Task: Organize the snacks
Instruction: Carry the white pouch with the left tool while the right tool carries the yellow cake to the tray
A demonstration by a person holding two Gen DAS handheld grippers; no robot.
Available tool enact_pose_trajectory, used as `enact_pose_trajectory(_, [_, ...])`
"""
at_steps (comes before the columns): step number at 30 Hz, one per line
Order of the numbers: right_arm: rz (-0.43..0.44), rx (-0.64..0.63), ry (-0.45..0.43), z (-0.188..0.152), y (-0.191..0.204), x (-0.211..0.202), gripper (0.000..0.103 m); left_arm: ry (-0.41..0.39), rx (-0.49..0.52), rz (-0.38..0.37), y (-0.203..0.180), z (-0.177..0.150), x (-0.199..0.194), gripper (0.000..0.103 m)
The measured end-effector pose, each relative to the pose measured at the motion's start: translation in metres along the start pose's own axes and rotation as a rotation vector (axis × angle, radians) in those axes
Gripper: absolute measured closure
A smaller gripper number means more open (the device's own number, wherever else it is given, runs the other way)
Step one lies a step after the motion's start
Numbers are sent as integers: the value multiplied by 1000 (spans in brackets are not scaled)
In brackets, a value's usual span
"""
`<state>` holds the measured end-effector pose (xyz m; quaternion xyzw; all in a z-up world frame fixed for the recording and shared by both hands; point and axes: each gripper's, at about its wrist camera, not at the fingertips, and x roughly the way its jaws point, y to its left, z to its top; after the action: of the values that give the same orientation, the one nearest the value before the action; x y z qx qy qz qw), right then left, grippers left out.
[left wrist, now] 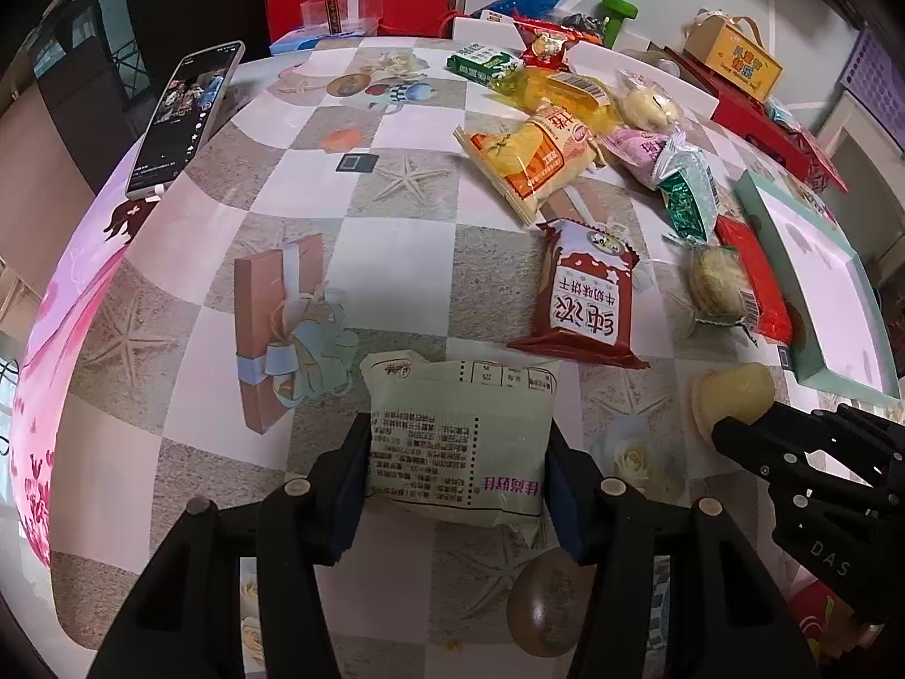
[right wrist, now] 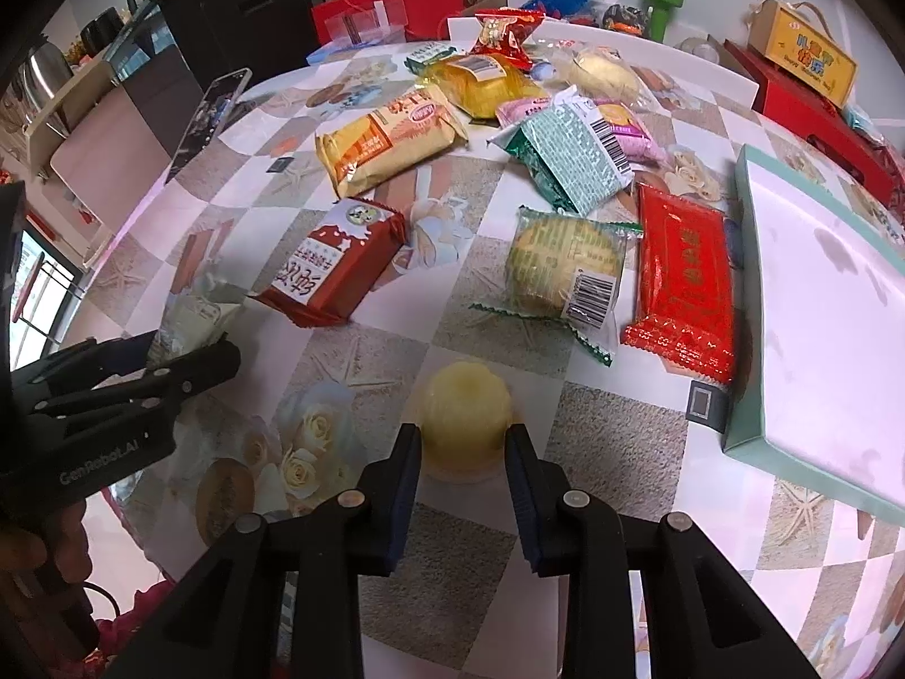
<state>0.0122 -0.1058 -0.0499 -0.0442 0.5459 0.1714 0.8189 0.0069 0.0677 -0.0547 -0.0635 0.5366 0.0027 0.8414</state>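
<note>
A pale green snack packet (left wrist: 458, 441) lies on the patterned tablecloth, and my left gripper (left wrist: 459, 429) is shut on it, a pad pressing each side. In the right wrist view my right gripper (right wrist: 464, 437) is shut on a yellow jelly cup (right wrist: 464, 410) that stands upside down on the table. The left wrist view shows the same jelly cup (left wrist: 735, 387) at the tips of the right gripper (left wrist: 752, 424). The left gripper (right wrist: 192, 348) shows at the left edge of the right wrist view, with the pale packet (right wrist: 192, 317) between its fingers.
Several snacks lie beyond: a red-and-white biscuit pack (right wrist: 334, 260), a clear-wrapped round cake (right wrist: 565, 266), a red packet (right wrist: 681, 283), a yellow cracker pack (right wrist: 390, 144) and a green packet (right wrist: 571, 161). A teal-rimmed tray (right wrist: 746, 305) sits at the right. A phone (left wrist: 181, 113) lies at the left edge.
</note>
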Motion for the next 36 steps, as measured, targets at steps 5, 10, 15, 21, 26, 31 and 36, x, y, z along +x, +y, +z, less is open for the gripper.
enact_pose_trajectory(5, [0, -2, 7, 1, 1, 2, 69, 23, 3, -2, 0, -1, 6, 47])
enact_pose_trajectory(10, [0, -2, 8, 2, 1, 2, 69, 31, 20, 12, -2, -2, 7, 46])
enact_pose_trajectory(15, [4, 4, 4, 4, 1, 3, 66, 33, 33, 17, -4, -3, 7, 46])
enact_pose_trajectory(21, [3, 11, 8, 7, 1, 6, 56, 33, 36, 18, -4, -2, 8, 46])
enact_pose_trajectory(26, [-8, 12, 10, 9, 2, 10, 52, 32, 46, 22, -6, -3, 8, 46])
enact_pose_trajectory(31, [-10, 35, 4, 12, -1, 12, 52, 31, 47, 22, -6, -3, 8, 46])
enact_pose_trajectory(36, [-10, 28, -5, 13, 1, 11, 64, 29, 51, 21, -6, -3, 8, 46])
